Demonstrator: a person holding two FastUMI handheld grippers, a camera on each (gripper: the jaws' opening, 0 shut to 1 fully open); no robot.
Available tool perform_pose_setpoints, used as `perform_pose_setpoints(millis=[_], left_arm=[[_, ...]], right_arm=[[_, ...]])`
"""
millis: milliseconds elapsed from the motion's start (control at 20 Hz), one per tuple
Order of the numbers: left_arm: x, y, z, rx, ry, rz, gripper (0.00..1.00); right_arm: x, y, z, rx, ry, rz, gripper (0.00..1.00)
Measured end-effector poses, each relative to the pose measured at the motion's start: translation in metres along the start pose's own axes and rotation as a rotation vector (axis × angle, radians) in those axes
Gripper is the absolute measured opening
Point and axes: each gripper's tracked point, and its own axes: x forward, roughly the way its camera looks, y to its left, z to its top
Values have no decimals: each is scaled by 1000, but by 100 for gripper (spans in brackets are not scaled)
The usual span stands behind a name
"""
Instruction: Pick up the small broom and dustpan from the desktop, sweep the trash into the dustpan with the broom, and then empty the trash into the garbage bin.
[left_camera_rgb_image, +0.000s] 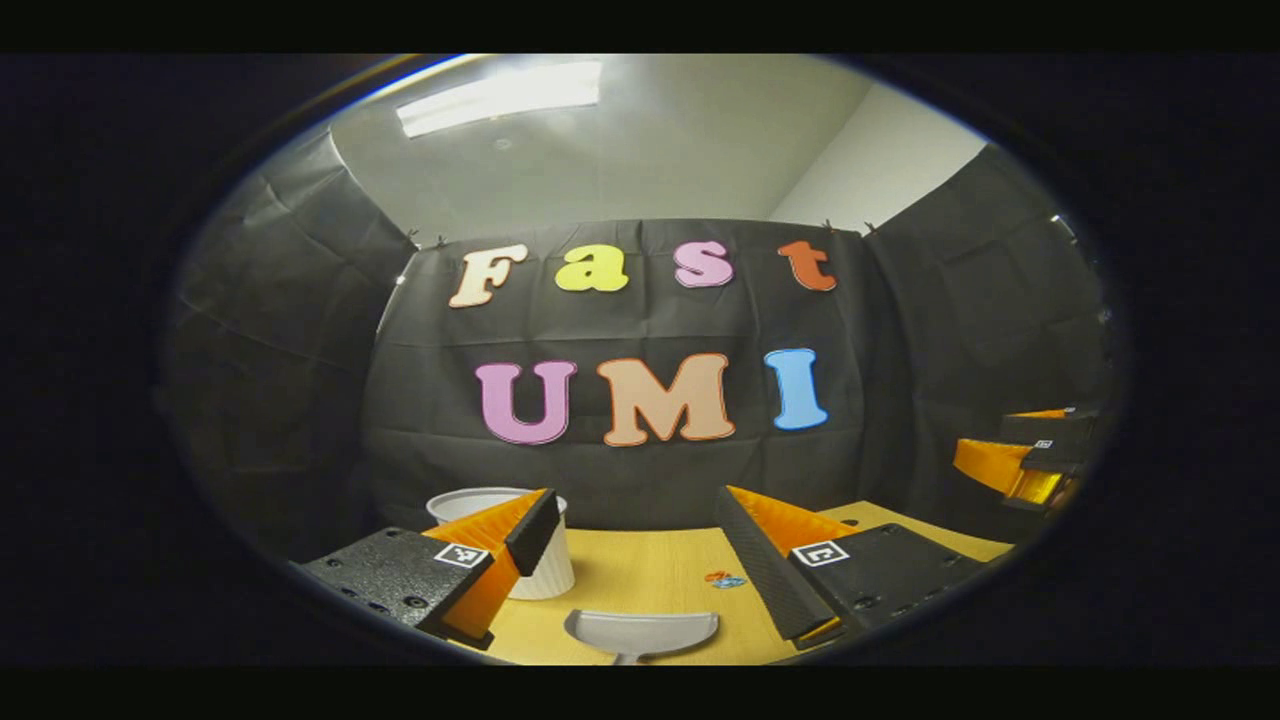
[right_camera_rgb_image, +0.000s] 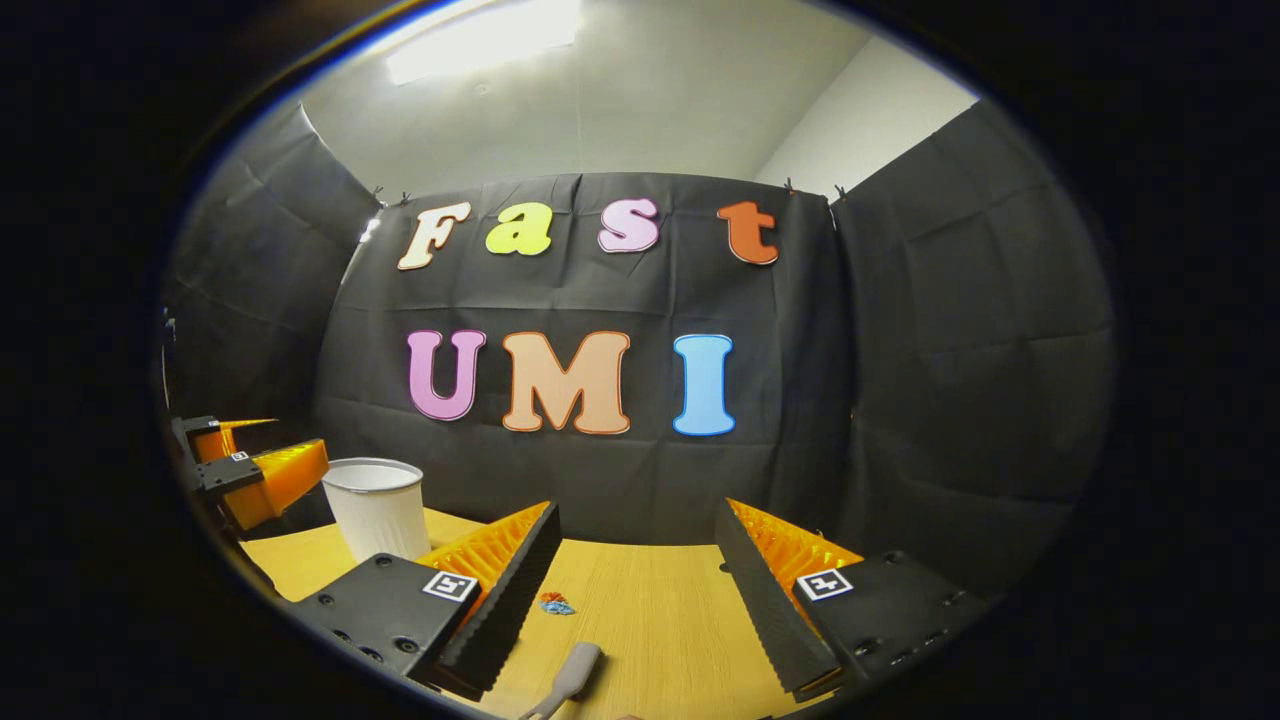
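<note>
A: Where are the dustpan and broom?

B: On my left gripper view the dustpan (left_camera_rgb_image: 641, 632) lies flat on the wooden desk (left_camera_rgb_image: 640, 575), low between my fingers and untouched. On my right gripper view I take the grey handle (right_camera_rgb_image: 572, 677) at the bottom edge for the broom's; its head is out of sight.

A: And the trash?

B: A small red-and-blue scrap (left_camera_rgb_image: 725, 579) lies just beyond the dustpan. The white ribbed bin (left_camera_rgb_image: 545, 560) stands upright at the back left of the desk.

A: Grippers?

B: My left gripper (left_camera_rgb_image: 640, 545) is spread wide, holding nothing. My right gripper (right_camera_rgb_image: 637, 570) is also wide apart and empty.

A: Any writing?

B: Only small square black-and-white marker tags (left_camera_rgb_image: 820, 552) on the fingers; no brand I can read.
</note>
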Motion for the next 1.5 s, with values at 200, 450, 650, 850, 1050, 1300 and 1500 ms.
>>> perform_pose_setpoints(millis=[200,450,650,850,1050,1300,1500], left_arm=[[-3,2,-16,-7,51,14,93],[-15,7,-66,26,226,9,94],[-25,10,-124,51,395,-32,94],[-43,3,-215,8,643,-72,97],[-56,9,-269,28,826,-102,96],[-78,12,-311,16,1017,-96,97],[-90,3,-340,25,1118,-135,98]], right_arm=[[1,12,-18,-9,61,60,99],[-1,41,-77,-32,307,208,100],[4,60,-131,-115,455,258,100],[10,79,-193,-171,635,248,100],[17,83,-242,-228,798,228,97],[9,74,-299,-220,997,174,99],[6,66,-336,-229,1160,148,91]])
